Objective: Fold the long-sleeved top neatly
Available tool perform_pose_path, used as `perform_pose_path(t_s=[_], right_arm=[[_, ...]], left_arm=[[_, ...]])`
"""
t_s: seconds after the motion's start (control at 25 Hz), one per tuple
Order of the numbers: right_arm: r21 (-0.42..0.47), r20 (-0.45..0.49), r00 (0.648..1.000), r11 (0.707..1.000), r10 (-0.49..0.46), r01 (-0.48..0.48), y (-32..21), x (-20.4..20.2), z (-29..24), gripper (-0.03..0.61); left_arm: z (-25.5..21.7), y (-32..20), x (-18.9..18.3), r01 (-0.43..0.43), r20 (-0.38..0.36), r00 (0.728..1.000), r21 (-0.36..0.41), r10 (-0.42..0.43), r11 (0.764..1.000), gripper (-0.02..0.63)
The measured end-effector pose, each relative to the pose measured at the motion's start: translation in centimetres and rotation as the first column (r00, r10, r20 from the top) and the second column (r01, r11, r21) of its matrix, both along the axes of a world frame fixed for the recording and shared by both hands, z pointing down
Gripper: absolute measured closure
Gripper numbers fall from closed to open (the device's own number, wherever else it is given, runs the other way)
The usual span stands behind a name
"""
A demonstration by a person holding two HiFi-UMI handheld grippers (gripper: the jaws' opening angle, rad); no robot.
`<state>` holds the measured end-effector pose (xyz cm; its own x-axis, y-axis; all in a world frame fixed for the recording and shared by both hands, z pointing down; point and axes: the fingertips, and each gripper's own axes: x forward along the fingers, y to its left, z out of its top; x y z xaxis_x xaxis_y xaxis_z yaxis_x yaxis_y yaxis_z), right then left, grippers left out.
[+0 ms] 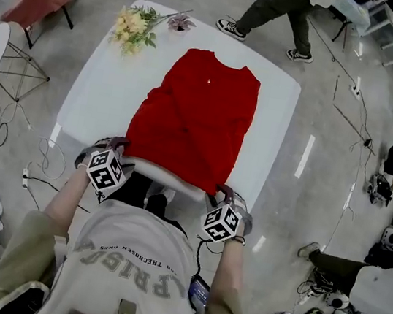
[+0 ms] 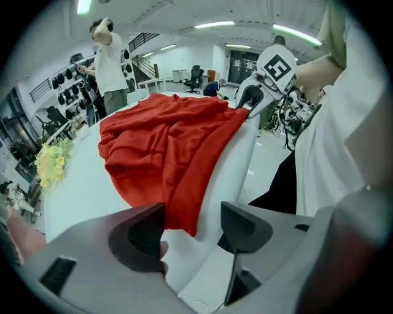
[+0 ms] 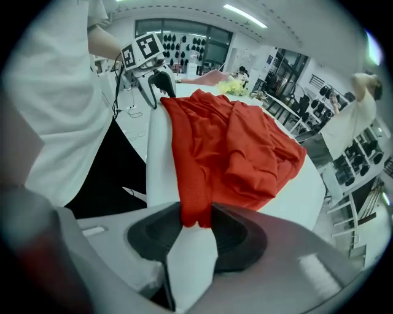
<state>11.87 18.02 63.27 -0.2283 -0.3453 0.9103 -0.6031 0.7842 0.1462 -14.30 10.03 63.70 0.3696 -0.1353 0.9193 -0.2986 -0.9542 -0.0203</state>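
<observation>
White table (image 1: 106,98), rounded corners, set at a slant in the head view. The red long-sleeved top (image 1: 195,115) lies flat along its middle, neckline at the far end and hem at the near edge, where it droops slightly over the rim. The sleeves appear to be turned in over the body; the cloth shows soft ridges and folds along its length.

Left gripper (image 1: 113,145) sits at the near-left corner of the hem, pointing steeply down. In the left gripper view (image 2: 193,224) its jaws stand apart. The red corner of the hem hangs into the gap, close against the left one, with bare white table showing between cloth and the right one — no pinch here.

Right gripper (image 1: 226,193) sits at the near-right corner of the hem, also pointing steeply down. In the right gripper view (image 3: 196,224) its dark pads (image 3: 236,236) are closed on the tip of the red hem, cloth clamped between them — a firm hold on the top. The white table edge shows just below the pinched tip.

Each gripper sees the other across the near edge: the right one with its marker cube (image 2: 276,64) at the far end of the hem, the left one likewise (image 3: 153,73).

A bunch of pale yellow flowers (image 1: 134,26) lies at the far-left corner of the table, clear of the top. Beyond the far edge a person (image 1: 278,14) in dark trousers stands on the glossy floor (image 1: 312,171). Cables (image 1: 40,165) trail on the floor left of the table.
</observation>
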Motion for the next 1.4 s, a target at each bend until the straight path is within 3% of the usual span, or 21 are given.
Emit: perform_pose_path(t_s=[0.04,0.08,0.12,0.2,0.4,0.56,0.72,0.8,0.92,1.04,1.16,1.28,1.4], right_arm=[[0.007,-0.002,1.000,1.000,-0.004,0.004,0.2,0.1,-0.2,0.447],[0.011,0.001,1.000,1.000,-0.007,0.007,0.5,0.1,-0.4,0.465],[0.013,0.009,1.000,1.000,-0.010,0.010,0.8,0.2,-0.6,0.468],[0.006,0.031,0.999,1.000,-0.019,0.018,1.5,0.2,-1.3,0.483],[-0.086,0.087,0.995,0.994,-0.054,0.062,5.7,0.2,-2.9,0.497],[-0.200,0.141,0.988,0.975,-0.066,0.093,9.9,-0.3,-2.4,0.502],[-0.242,0.177,0.982,0.964,-0.069,0.111,10.6,-0.6,-3.1,0.503],[-0.225,0.226,0.974,0.970,-0.035,0.087,8.9,-0.3,-5.6,0.506],[-0.170,0.272,0.962,0.983,-0.019,0.068,4.5,0.9,-9.6,0.506],[-0.106,0.275,0.961,0.993,-0.028,0.060,-1.2,2.5,-12.1,0.506],[-0.089,0.253,0.967,0.995,-0.021,0.045,-7.1,4.0,-12.0,0.506],[-0.156,0.223,0.974,0.988,0.048,-0.013,-11.5,5.3,-9.7,0.506],[-0.249,0.180,0.973,0.963,0.147,-0.099,-14.2,6.1,-6.2,0.505]], left_arm=[[-0.3,-0.2,-0.1,0.021,-0.012,1.000,0.014,-0.021,1.000,0.350],[-0.6,-0.5,-0.1,0.047,-0.027,0.999,0.031,-0.046,0.998,0.492],[-0.8,-0.6,-0.1,0.067,-0.041,0.997,0.037,-0.066,0.997,0.539],[-1.3,0.0,-0.1,0.063,-0.054,0.997,0.007,-0.062,0.998,0.557],[-3.1,5.6,-1.5,-0.077,-0.040,0.997,-0.120,0.073,0.990,0.563],[-3.0,10.7,-2.5,-0.072,-0.081,0.995,-0.275,0.052,0.959,0.563],[-3.7,11.9,-2.3,-0.076,-0.069,0.996,-0.299,0.057,0.951,0.563],[-6.0,10.0,-1.9,-0.070,-0.073,0.996,-0.251,0.053,0.965,0.563],[-9.7,4.2,-1.2,-0.022,-0.087,0.996,-0.120,0.012,0.993,0.563],[-12.0,-2.2,0.3,0.023,-0.130,0.991,-0.017,-0.025,1.000,0.563],[-11.7,-7.8,1.5,0.047,-0.109,0.993,0.042,-0.042,0.998,0.563],[-9.3,-11.9,2.5,0.087,-0.061,0.994,0.018,-0.086,0.996,0.563],[-6.1,-14.5,2.9,0.198,-0.021,0.979,-0.083,-0.201,0.977,0.561]])
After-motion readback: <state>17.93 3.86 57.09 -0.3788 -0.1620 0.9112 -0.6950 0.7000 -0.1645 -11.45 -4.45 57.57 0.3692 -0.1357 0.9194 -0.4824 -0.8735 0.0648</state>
